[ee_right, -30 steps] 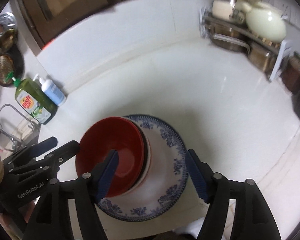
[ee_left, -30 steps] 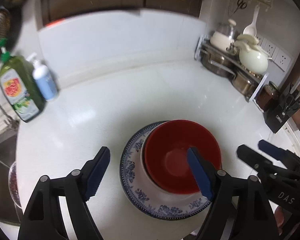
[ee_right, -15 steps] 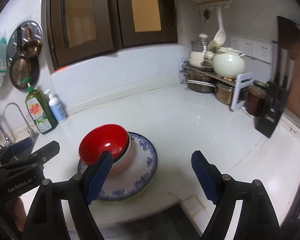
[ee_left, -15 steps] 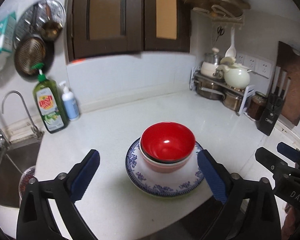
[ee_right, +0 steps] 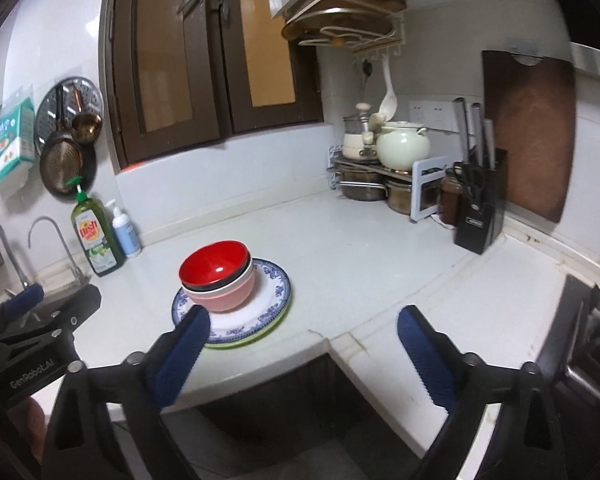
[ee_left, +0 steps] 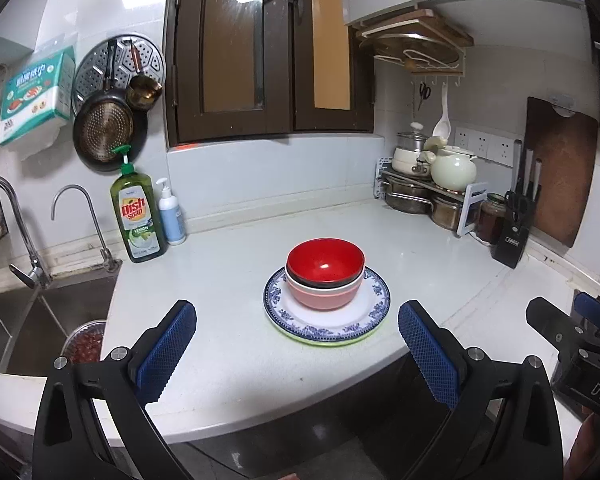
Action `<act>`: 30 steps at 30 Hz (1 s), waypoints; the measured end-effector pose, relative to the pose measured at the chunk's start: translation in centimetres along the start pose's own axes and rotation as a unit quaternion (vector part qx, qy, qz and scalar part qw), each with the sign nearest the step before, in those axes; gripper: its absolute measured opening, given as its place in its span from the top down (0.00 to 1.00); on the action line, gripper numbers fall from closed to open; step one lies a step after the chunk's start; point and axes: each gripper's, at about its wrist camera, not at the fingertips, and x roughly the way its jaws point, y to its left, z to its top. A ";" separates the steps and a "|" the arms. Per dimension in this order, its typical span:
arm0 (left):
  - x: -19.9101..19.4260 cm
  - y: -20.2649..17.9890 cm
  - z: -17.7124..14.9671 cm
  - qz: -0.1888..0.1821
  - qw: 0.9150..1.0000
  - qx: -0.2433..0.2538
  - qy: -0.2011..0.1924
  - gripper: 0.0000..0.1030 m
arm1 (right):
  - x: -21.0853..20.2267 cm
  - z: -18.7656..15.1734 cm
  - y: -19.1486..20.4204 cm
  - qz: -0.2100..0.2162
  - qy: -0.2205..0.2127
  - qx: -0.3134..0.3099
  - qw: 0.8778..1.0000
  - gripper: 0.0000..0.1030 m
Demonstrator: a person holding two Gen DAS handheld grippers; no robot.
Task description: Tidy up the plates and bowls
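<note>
**Stack built on the worktop, both claws clear of it**

The red bowl (ee_left: 324,260) sits nested in a pink bowl (ee_left: 325,294), with what looks like a dark rim of a 3rd bowl between them. The bowls stand upright on a blue-patterned plate (ee_left: 374,304), which rests on a green-edged plate (ee_left: 356,342) whose rim just shows underneath. The whole stack stands near the front edge of the white worktop (ee_left: 228,280), well apart from the dish soap bottle (ee_left: 137,216) and the pot rack (ee_left: 424,196) in the corner.

The left claw (ee_left: 296,354) is spread wide and empty, short of the stack. The right claw (ee_right: 302,350) is opening, with nothing between its pads; its left pad (ee_right: 180,358) overlaps the plate rim in its own view, though I judge it is nearer the camera, not touching.

By my reading the stacking is done or nearly so. The risks: the stack sits close to the worktop's front edge, so a nudge from either claw could push it over; the nested bowls could slide on the glazed plate if it is bumped.

The left view shows the sink (ee_left: 32,320), with a strainer of something red, and both taps fully. The right view alone shows the stove edge (ee_right: 592,320), the gap in the worktop front and the seam running across the surface.
</note>
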 end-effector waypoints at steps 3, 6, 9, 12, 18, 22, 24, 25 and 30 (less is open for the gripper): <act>-1.2 -0.1 -0.3 -0.003 1.000 0.000 -0.005 0.00 | -1.4 -0.4 -0.1 0.005 0.000 0.003 1.000 0.05; -2.2 -0.2 -0.6 -0.006 1.000 0.007 -0.013 0.00 | -2.8 -0.9 -0.2 0.002 -0.004 0.003 1.000 0.05; -2.9 -0.4 -0.7 -0.008 1.000 0.012 -0.017 0.00 | -4.1 -1.4 -0.2 -0.003 -0.015 -0.001 1.000 0.05; -3.4 -0.5 -0.8 -0.013 1.000 0.016 -0.020 0.00 | -5.0 -1.6 -0.2 -0.003 -0.018 -0.001 1.000 0.05; -3.8 -0.4 -0.9 -0.016 0.999 0.018 -0.027 0.00 | -5.9 -2.0 -0.2 -0.006 -0.021 0.004 1.000 0.05; -4.1 -0.3 -0.9 -0.017 0.999 0.016 -0.031 0.00 | -6.1 -2.2 0.0 -0.010 -0.020 0.005 1.000 0.05; -4.2 -0.4 -0.9 -0.016 0.999 0.016 -0.033 0.00 | -6.2 -2.3 0.1 -0.010 -0.019 0.004 1.000 0.05; -4.2 -0.3 -0.9 -0.016 0.999 0.016 -0.033 0.00 | -6.2 -2.3 0.1 -0.011 -0.020 0.004 1.000 0.05; -4.6 -0.3 -0.9 -0.013 0.999 0.013 -0.036 0.00 | -6.4 -2.2 0.2 -0.011 -0.023 0.002 1.000 0.05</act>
